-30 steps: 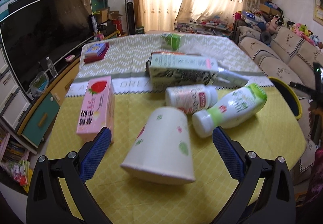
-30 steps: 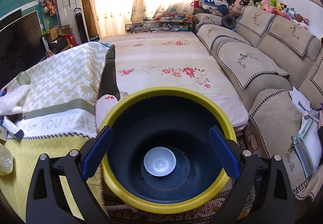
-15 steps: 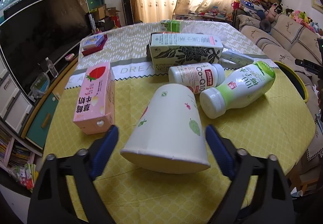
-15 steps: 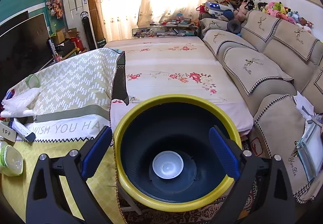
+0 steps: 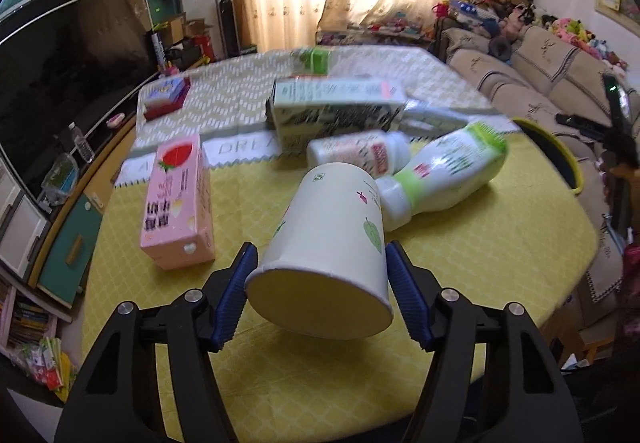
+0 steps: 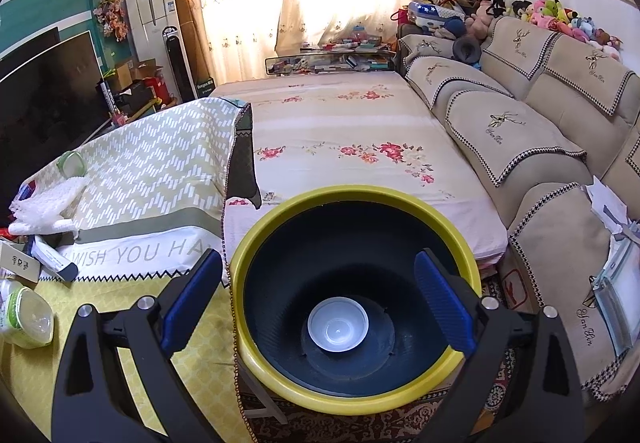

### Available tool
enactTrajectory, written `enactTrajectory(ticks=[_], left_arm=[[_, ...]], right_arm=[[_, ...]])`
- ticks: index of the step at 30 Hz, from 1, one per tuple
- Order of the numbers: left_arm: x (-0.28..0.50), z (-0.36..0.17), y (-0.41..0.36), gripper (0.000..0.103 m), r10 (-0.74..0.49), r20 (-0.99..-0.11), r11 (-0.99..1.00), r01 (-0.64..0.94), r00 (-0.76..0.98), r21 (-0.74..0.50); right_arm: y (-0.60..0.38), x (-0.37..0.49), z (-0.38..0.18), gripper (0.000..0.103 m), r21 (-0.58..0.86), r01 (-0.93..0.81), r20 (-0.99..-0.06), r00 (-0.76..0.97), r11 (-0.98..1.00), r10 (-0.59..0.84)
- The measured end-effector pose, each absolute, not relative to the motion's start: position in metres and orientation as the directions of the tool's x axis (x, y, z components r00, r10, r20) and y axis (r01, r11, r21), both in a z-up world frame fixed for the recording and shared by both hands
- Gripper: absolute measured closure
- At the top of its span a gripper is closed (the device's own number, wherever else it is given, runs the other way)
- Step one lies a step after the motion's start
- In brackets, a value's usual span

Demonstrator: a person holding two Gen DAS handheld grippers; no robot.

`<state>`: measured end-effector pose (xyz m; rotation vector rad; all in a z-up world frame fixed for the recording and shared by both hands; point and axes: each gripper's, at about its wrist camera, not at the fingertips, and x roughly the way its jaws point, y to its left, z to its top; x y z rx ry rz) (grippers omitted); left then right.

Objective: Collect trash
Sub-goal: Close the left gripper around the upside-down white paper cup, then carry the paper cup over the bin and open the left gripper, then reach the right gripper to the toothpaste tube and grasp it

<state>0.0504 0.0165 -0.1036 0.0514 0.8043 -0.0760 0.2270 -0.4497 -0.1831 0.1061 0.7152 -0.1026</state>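
Closing my left hand-held gripper [image 5: 320,293] on the tipped paper cup [image 5: 326,247], I risk crushing its thin wall, while my right hand-held gripper [image 6: 318,297] hangs released over the bin [image 6: 280,215].

The paper cup [image 5: 332,231] lies tipped on the table [image 5: 500,243], carton [image 5: 176,203] to its left, two bottles [image 5: 444,171] behind-right. A bin [image 6: 280,219] sits off the table's edge with a small bowl [image 6: 338,329] inside.

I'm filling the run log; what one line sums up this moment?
left gripper: fingers closing around paper cup | right gripper: open, above yellow-rimmed bin | bin holds white bowl
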Motion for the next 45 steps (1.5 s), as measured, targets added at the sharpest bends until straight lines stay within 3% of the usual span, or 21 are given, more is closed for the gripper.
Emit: enactTrajectory(ticks=[6, 11, 19, 29, 33, 34, 40, 45], left_arm=[[0.047, -0.062, -0.011, 0.037, -0.104, -0.659, 0.986, 0.163, 0.745, 0.028], [0.072, -0.039, -0.064, 0.036, -0.255, -0.615, 0.947, 0.321, 0.746, -0.003], [0.144, -0.044, -0.181, 0.036, -0.468, -0.635, 0.830, 0.552, 0.614, -0.079], [0.221, -0.084, -0.337, 0.031, -0.496, -0.708, 0.744, 0.666, 0.503, -0.048], [0.246, -0.099, -0.373, 0.023, -0.492, -0.721, 0.748, 0.661, 0.488, -0.063], [0.250, -0.103, -0.377, 0.018, -0.494, -0.720, 0.750, 0.658, 0.488, -0.069], [0.244, -0.091, -0.343, 0.014, -0.513, -0.686, 0.770, 0.631, 0.516, -0.101], [0.207, -0.048, -0.270, 0.005, -0.558, -0.564, 0.783, 0.611, 0.609, -0.115]], right_arm=[[-0.456, 0.218, -0.170, 0.011, 0.078, 0.135, -0.624, 0.779, 0.988, -0.057], [-0.469, 0.200, -0.153, 0.011, 0.067, 0.169, -0.579, 0.809, 0.983, -0.099], [-0.510, 0.158, -0.139, 0.011, 0.078, 0.276, -0.526, 0.828, 0.958, -0.196], [-0.551, 0.130, -0.155, 0.011, 0.108, 0.365, -0.549, 0.798, 0.925, -0.251], [-0.559, 0.125, -0.157, 0.009, 0.115, 0.385, -0.549, 0.793, 0.916, -0.265], [-0.560, 0.125, -0.157, 0.009, 0.116, 0.388, -0.548, 0.793, 0.914, -0.267], [-0.553, 0.129, -0.159, 0.008, 0.129, 0.374, -0.552, 0.797, 0.918, -0.247], [-0.532, 0.140, -0.159, 0.008, 0.128, 0.327, -0.558, 0.804, 0.936, -0.204]])
